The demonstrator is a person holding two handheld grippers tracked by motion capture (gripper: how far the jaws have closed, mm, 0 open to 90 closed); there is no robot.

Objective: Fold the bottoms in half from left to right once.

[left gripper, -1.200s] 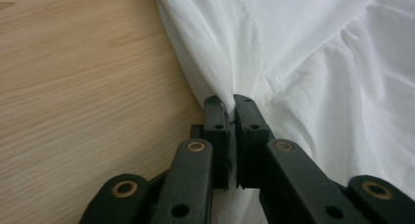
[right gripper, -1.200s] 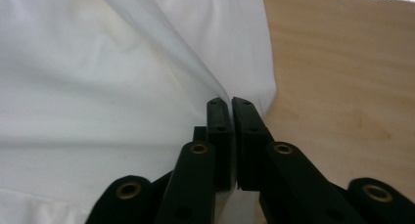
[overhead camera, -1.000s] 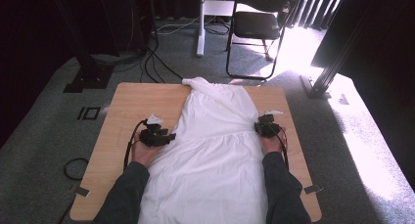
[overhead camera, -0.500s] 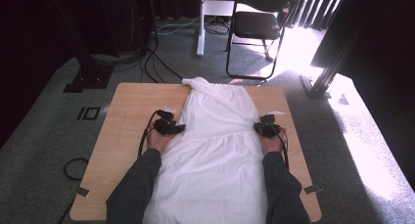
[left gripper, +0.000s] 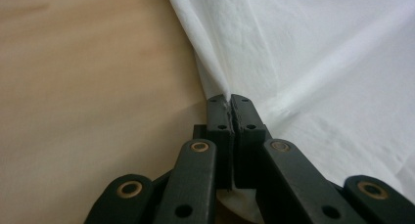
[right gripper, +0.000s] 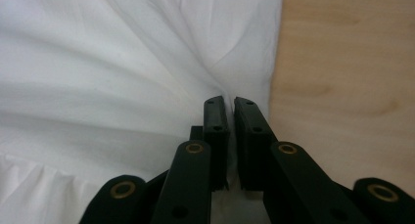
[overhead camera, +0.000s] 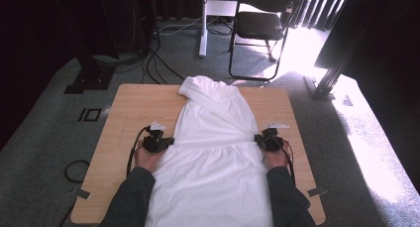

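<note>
A white garment lies flat along the wooden table, its folded top at the far end. My left gripper is at the garment's left edge by the gathered waist seam. In the left gripper view the jaws have just closed and now pinch the cloth edge. My right gripper is at the opposite edge. Its jaws have just been closing further, with a pinch of the white fabric between them and creases fanning out from the tips.
Bare wood lies outside each garment edge, also in the right gripper view. Beyond the table's far side stand a black chair and a white post. Cables run across the grey carpet.
The left gripper moved in to the garment's edge, then drew back toward the person, ending at the waist seam. The right gripper shifted slightly nearer the person along the right edge.
</note>
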